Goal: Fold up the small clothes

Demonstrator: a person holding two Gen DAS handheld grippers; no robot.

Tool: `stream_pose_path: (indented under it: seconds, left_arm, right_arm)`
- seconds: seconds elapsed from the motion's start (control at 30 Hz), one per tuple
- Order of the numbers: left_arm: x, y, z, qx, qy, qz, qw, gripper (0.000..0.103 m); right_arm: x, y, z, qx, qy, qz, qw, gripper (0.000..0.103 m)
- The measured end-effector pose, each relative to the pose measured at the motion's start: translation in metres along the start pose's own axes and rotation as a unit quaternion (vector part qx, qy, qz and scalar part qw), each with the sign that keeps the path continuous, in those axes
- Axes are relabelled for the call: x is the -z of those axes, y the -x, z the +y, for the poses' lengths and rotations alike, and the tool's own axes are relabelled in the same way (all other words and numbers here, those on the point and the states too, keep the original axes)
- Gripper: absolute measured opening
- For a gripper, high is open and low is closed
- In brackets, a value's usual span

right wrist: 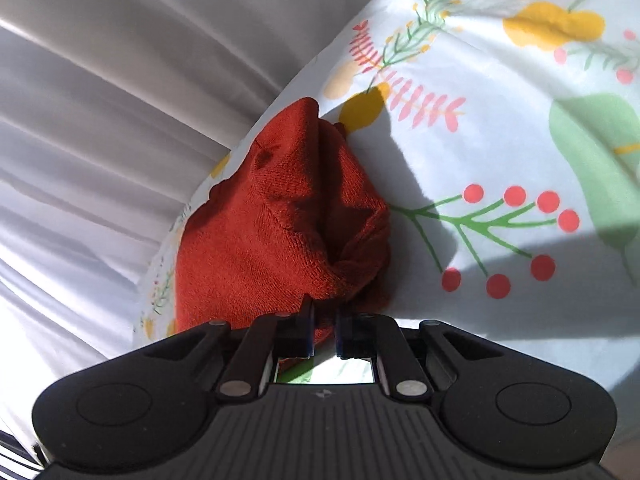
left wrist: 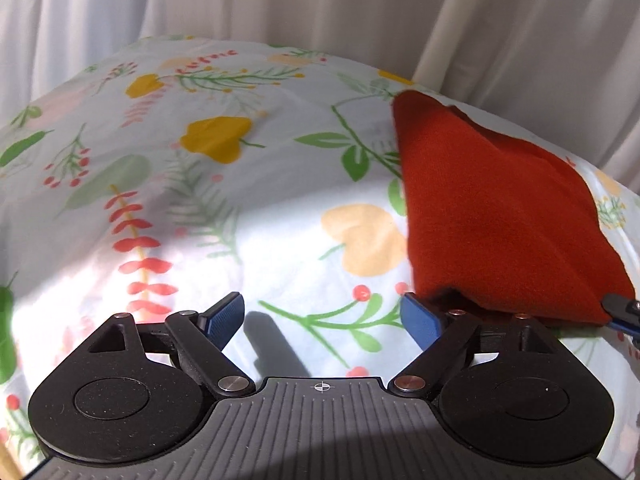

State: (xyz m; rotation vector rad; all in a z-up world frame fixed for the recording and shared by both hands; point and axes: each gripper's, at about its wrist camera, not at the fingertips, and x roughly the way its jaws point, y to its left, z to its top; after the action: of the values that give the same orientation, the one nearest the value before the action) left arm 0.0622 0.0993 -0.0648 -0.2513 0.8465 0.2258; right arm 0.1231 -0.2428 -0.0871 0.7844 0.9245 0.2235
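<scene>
My left tool [left wrist: 322, 316] stands wide open with nothing between its blue pads [left wrist: 226, 316]. Its right pad lies just beside the near corner of the red knit garment [left wrist: 492, 208], and I cannot tell whether it touches the cloth. My right tool [right wrist: 324, 332] is closed nearly all the way, pinching the near edge of the red knit garment [right wrist: 280, 232] between its pads [right wrist: 308, 330]. In the left wrist view a tip of that right tool [left wrist: 622, 310] shows at the far right edge, at the garment's lower corner.

The garment lies bunched and folded over itself on the floral sheet [left wrist: 248, 208], near the sheet's edge, with its far end pointing toward the white curtain [left wrist: 320, 4]. From the right wrist view the cloth rises in a rumpled heap with a deep crease running down toward my pads, and the floral sheet [right wrist: 500, 152] spreads to its right, partly in sunlight and partly in shadow. The white curtain [right wrist: 120, 100] hangs in folds just beyond the sheet.
</scene>
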Motion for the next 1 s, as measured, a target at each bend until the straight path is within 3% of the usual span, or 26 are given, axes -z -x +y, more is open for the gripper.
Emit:
stream_pose_path:
  seconds: [0.13, 0.27, 0.4, 0.5, 0.63, 0.77, 0.83, 0.9, 0.97, 1.0]
  left_arm:
    - [-0.015, 0.015, 0.012, 0.034, 0.038, -0.019, 0.9985, 0.089]
    - [-0.026, 0.008, -0.011, 0.060, 0.024, -0.024, 0.9976, 0.089]
    - [-0.028, -0.010, -0.037, 0.055, -0.016, -0.003, 0.9983, 0.091]
    - [-0.026, -0.019, -0.041, 0.036, -0.030, 0.000, 0.9989, 0.098]
    - [-0.021, -0.024, -0.042, 0.033, -0.051, 0.004, 0.9981, 0.099]
    - [-0.020, -0.023, -0.037, 0.039, -0.037, 0.023, 0.9983, 0.100]
    - [-0.020, -0.018, -0.034, 0.042, -0.035, 0.040, 0.9977, 0.100]
    - [-0.014, -0.011, -0.032, 0.045, -0.035, 0.063, 0.9963, 0.099]
    - [-0.005, -0.005, -0.029, 0.045, -0.024, 0.093, 0.9943, 0.099]
    - [0.000, -0.002, -0.027, 0.044, -0.016, 0.108, 0.9931, 0.100]
  right_arm:
    - [0.002, 0.018, 0.024, 0.062, 0.090, -0.040, 0.993, 0.022]
    - [0.006, 0.032, 0.050, 0.084, 0.171, -0.091, 0.977, 0.023]
    - [0.009, 0.018, 0.074, 0.066, 0.233, -0.064, 0.968, 0.023]
    - [0.013, -0.007, 0.082, 0.107, 0.275, -0.030, 0.955, 0.022]
    - [0.026, -0.016, 0.085, 0.145, 0.358, -0.012, 0.922, 0.017]
    - [0.034, -0.017, 0.090, 0.158, 0.400, -0.008, 0.903, 0.018]
    - [0.034, -0.012, 0.092, 0.157, 0.394, 0.000, 0.906, 0.018]
    - [0.035, -0.002, 0.092, 0.148, 0.365, 0.027, 0.919, 0.024]
    - [0.040, 0.009, 0.087, 0.144, 0.320, 0.072, 0.934, 0.057]
    - [0.046, 0.014, 0.083, 0.139, 0.300, 0.091, 0.939, 0.064]
